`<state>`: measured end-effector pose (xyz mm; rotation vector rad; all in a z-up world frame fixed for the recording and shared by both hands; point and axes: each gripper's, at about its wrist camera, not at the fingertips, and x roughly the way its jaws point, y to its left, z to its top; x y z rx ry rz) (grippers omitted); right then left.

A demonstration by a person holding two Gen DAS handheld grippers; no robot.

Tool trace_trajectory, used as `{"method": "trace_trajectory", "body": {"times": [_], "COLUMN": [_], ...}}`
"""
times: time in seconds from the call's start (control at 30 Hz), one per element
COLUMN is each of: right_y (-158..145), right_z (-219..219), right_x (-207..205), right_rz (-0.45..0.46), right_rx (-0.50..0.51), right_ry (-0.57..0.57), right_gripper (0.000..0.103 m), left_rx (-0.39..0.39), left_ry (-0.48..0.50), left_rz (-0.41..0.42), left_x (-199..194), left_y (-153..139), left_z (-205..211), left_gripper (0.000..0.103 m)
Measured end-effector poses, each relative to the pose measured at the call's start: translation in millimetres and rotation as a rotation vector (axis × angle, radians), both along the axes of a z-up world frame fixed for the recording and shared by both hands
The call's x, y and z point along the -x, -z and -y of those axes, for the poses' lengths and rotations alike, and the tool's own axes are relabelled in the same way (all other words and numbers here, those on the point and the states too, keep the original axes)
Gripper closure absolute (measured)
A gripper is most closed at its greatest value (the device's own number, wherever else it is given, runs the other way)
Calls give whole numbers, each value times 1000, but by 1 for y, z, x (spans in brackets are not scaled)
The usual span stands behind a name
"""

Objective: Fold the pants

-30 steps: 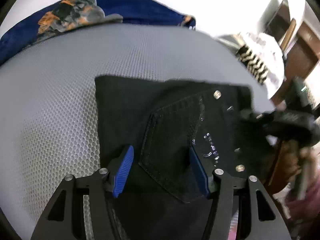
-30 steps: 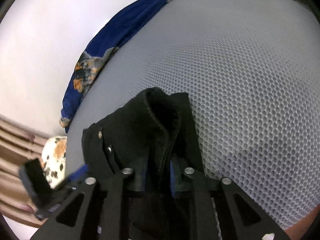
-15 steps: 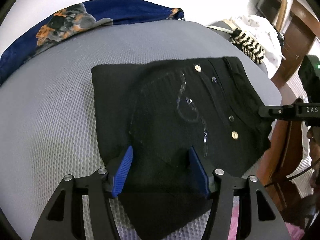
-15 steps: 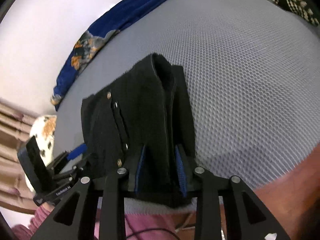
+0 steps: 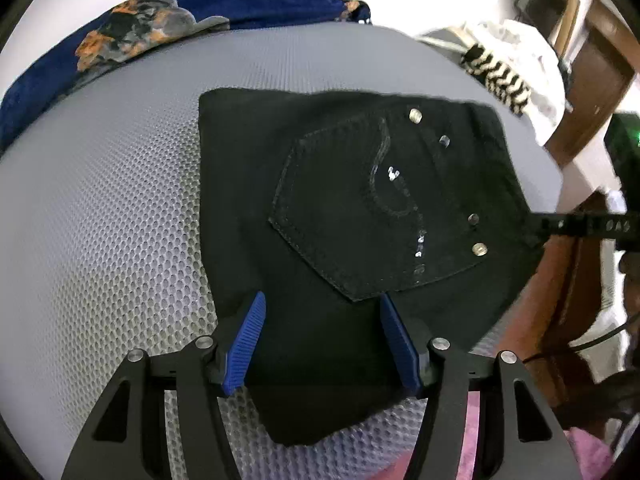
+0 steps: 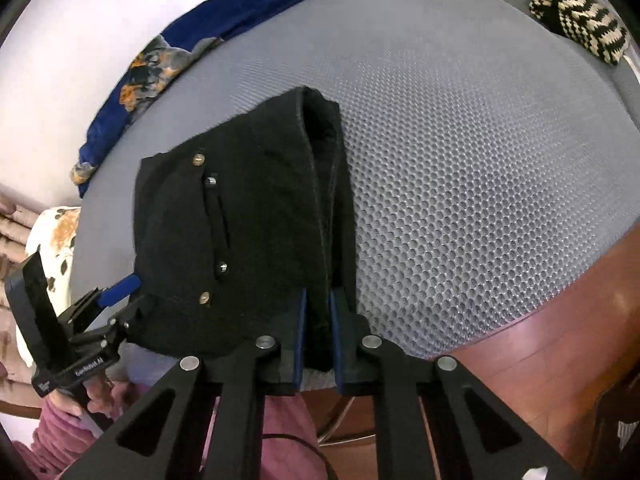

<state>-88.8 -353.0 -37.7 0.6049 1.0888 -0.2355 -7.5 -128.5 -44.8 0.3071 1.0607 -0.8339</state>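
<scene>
The black pants (image 5: 344, 208) lie folded into a compact stack on the grey mesh surface (image 5: 100, 200), back pocket and metal rivets facing up. My left gripper (image 5: 322, 338) is open, its blue pads straddling the near edge of the stack. In the right wrist view the pants (image 6: 248, 216) show their thick folded waistband edge. My right gripper (image 6: 318, 332) is shut on that edge near the surface's front rim. The left gripper also shows in the right wrist view (image 6: 100, 308), at the stack's left corner.
A blue and orange patterned cloth (image 5: 160, 28) lies along the far edge of the surface. A black and cream knitted item (image 6: 576, 28) sits at the far right. A brown wooden edge (image 6: 560, 340) borders the surface at the right. A person in pink (image 6: 60, 424) stands close.
My right gripper has closed tighter on the waistband edge and drawn back toward the front rim. The left gripper stays open over the stack, which has shifted slightly in view.
</scene>
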Motion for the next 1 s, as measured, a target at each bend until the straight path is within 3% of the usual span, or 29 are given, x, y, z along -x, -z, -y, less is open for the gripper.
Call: {"method": "trace_trajectory", "body": {"times": [0.37, 0.57, 0.63, 0.77, 0.83, 1.0], "right_y": [5, 1, -1, -4, -6, 3], "right_z": [3, 5, 7, 9, 10, 15], "right_x": [-9, -13, -14, -18, -22, -33], "right_rz": [-17, -34, -39, -19, -4, 17], "right_rx": [-27, -9, 0, -11, -19, -45], "right_ry": [17, 10, 12, -4, -23, -78], "right_gripper": [85, 74, 64, 60, 48, 45], "left_rx": [-22, -37, -42, -54, -58, 68], "left_ry": [-21, -31, -29, -24, -28, -74], "left_rz": [2, 0, 8, 24, 33, -64], "left_x": [-10, -13, -12, -11, -13, -36], "left_y": [1, -1, -1, -5, -8, -17], "left_z": [6, 8, 9, 10, 10, -10], "left_gripper": [42, 42, 41, 41, 41, 41]}}
